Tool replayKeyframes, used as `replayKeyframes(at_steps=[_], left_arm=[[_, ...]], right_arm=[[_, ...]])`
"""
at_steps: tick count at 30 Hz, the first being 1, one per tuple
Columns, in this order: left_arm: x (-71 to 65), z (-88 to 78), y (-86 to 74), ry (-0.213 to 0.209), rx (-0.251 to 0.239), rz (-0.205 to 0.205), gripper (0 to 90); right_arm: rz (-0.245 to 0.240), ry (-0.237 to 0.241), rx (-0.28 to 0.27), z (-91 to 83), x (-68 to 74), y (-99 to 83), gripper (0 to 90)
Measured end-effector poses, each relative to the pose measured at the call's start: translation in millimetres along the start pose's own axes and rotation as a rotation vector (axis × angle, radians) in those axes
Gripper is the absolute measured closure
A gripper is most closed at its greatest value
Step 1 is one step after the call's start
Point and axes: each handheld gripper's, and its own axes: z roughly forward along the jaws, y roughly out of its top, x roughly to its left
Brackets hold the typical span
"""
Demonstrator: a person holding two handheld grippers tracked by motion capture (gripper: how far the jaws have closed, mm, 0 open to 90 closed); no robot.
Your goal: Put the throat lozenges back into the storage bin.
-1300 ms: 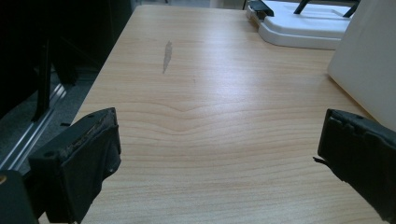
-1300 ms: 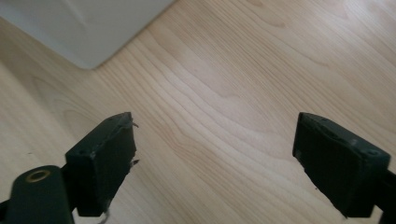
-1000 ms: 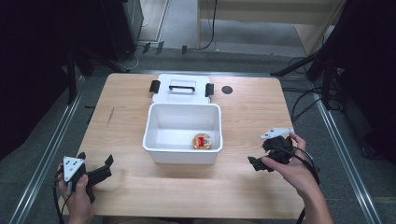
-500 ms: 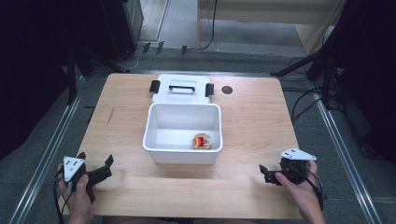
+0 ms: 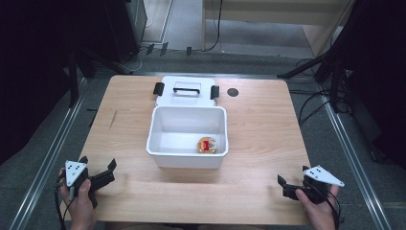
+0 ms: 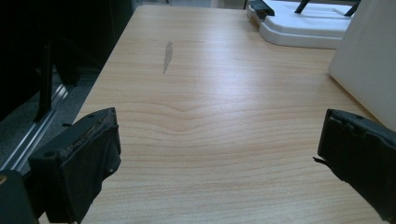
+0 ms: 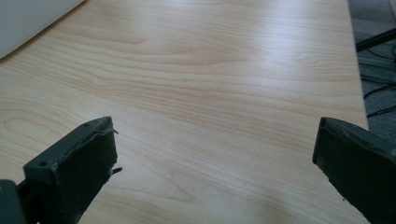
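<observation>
Since a second ago we have drawn our right gripper [image 5: 283, 184] back to the table's [image 5: 258, 143] near right corner, jaws spread and empty. Our left gripper [image 5: 106, 172] rests likewise agape. Inside the white bin [image 5: 160, 139] sits a small round item [image 5: 207, 144], label unreadable.

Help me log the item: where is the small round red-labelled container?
In the high view, the small round container lies inside the white bin, in its near-right corner, mid-table.
</observation>
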Motion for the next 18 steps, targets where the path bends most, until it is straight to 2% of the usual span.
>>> replayKeyframes(at_steps=[5, 7, 10, 12, 18], left_arm=[[0.8, 0.1, 0.1, -0.004, 0.001, -0.005, 0.0], [0.8, 0.3, 0.2, -0.004, 0.004, -0.003, 0.0], [0.3, 0.8, 0.4, -0.006, 0.008, -0.005, 0.0], [0.3, 1.0, 0.6, -0.005, 0.013, -0.006, 0.0], [0.5, 1.4, 0.7, -0.005, 0.015, -0.009, 0.0]], right_arm=[[0.05, -0.033, -0.047, -4.5, -8.0, -10.6, 0.0], [0.062, -0.017, -0.069, -6.3, -10.9, -12.9, 0.0], [0.104, 0.012, -0.103, -7.3, -17.0, -16.9, 0.0], [0.122, 0.01, -0.13, -8.4, -19.1, -17.2, 0.0], [0.115, 0.009, -0.113, -5.5, -16.2, -17.4, 0.0]])
